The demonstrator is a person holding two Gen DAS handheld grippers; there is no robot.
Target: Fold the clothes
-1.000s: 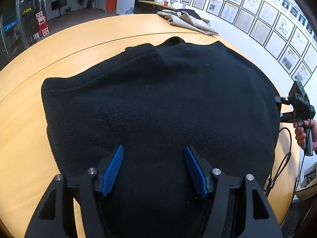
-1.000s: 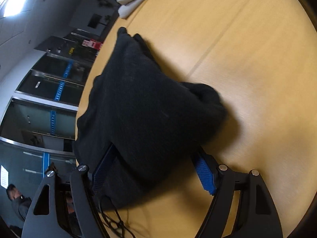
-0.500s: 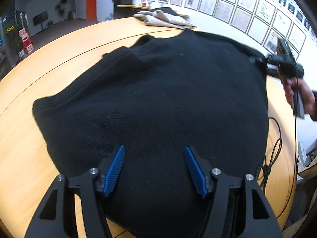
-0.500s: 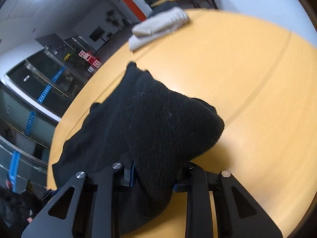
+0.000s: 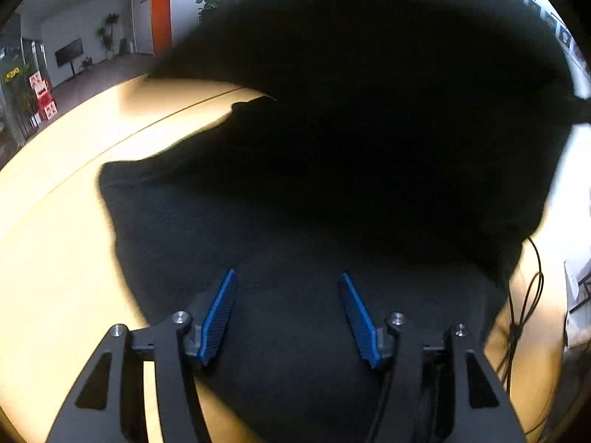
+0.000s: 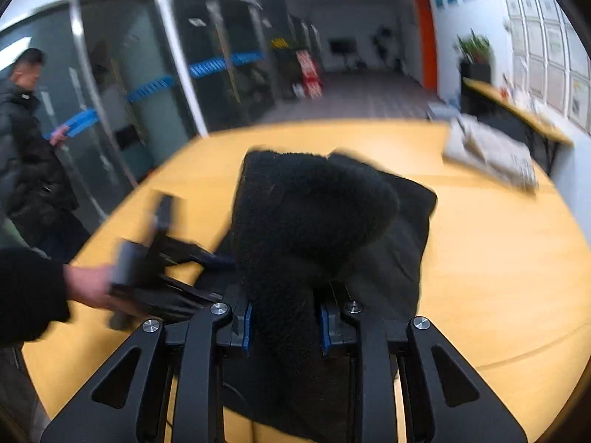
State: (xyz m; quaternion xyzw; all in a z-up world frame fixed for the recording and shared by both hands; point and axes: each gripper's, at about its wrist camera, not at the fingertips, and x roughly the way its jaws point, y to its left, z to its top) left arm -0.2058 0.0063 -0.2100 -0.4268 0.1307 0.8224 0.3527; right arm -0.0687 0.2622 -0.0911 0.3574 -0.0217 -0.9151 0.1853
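A black fleece garment (image 5: pixel 288 229) lies on the round wooden table (image 5: pixel 55 258). Its right part (image 5: pixel 388 74) is lifted and fills the upper half of the left wrist view. My left gripper (image 5: pixel 288 306) is open, its blue pads just above the lying fleece. My right gripper (image 6: pixel 283 326) is shut on a thick bunch of the black fleece (image 6: pixel 306 217) and holds it raised over the table (image 6: pixel 498 277). The left gripper (image 6: pixel 155 258) also shows in the right wrist view, held in a hand at the left.
A folded beige garment (image 6: pixel 487 155) lies at the table's far right edge. A person in a dark coat (image 6: pixel 26 140) stands by glass partitions at the left. Black cables (image 5: pixel 524 295) hang at the table's right edge. A side desk with a plant (image 6: pixel 476 51) stands against the wall.
My right gripper closed on the fleece's right edge, lifted it and swung it up and over toward the left. The left gripper stayed open over the garment.
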